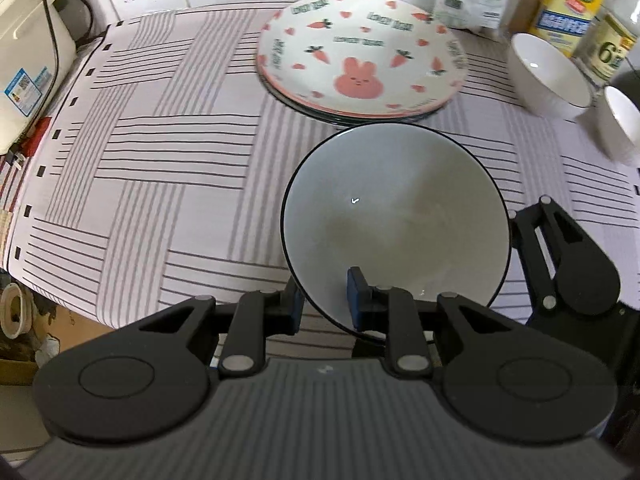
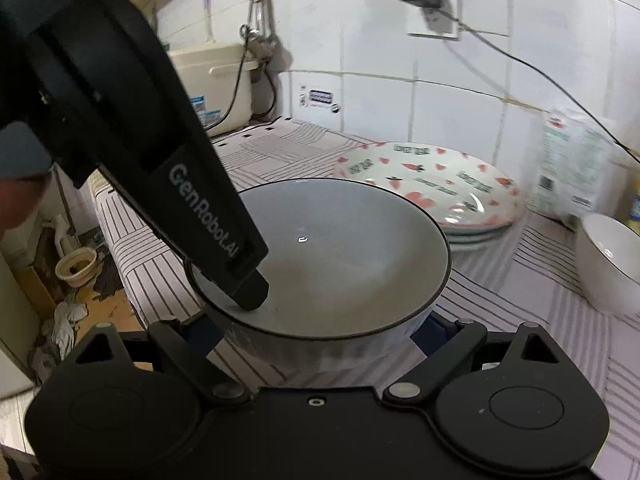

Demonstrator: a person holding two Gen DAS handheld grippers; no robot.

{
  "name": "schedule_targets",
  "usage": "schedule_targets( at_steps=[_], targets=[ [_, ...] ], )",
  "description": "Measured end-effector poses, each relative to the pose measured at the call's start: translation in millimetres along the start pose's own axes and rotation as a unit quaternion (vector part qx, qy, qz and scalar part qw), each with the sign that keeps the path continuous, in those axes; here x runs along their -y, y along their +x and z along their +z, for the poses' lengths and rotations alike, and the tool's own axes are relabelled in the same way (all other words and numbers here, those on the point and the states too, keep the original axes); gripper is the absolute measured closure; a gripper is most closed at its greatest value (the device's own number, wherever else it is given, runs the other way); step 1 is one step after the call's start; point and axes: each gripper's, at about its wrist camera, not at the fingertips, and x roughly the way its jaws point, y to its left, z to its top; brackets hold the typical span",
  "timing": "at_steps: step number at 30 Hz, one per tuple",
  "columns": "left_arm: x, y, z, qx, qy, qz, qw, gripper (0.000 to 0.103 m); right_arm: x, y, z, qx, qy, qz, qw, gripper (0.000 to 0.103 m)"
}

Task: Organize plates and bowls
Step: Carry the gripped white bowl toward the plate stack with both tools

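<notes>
Two tongs [image 1: 326,298] [image 2: 320,330], one grey bowl [image 1: 394,216] between

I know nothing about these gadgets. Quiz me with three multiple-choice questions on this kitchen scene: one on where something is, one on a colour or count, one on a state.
1. Where does the bunny plate lie?
A. on top of other plates
B. inside the grey bowl
C. on the floor

2. What colour is the inside of the held bowl?
A. red
B. grey
C. yellow

3. How does the left gripper stand?
A. wide open above the cloth
B. shut on the bowl's rim
C. shut on a bottle

Answers:
1 A, since rims of other plates show beneath it on the striped cloth.
2 B, as its inside is plain grey with a dark rim.
3 B, because one pad sits inside the bowl and the other outside, pinching the wall.
</notes>
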Motion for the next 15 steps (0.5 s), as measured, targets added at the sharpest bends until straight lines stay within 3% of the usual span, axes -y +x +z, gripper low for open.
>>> schedule_targets(
  at_steps=[7, 15],
  targets=[
    [-13, 18, 3, 0.006, 0.014, 0.027, 0.9995, 0.082, -10, 31, 5, -0.013, -0.026, 0.004, 1.000, 0.009],
    [-24, 27, 7, -0.006, -0.005, 0.014, 0.9999, 0.082, -22, 43, 4, -0.017, -0.033, -0.024, 0.999, 0.008]
  ],
)
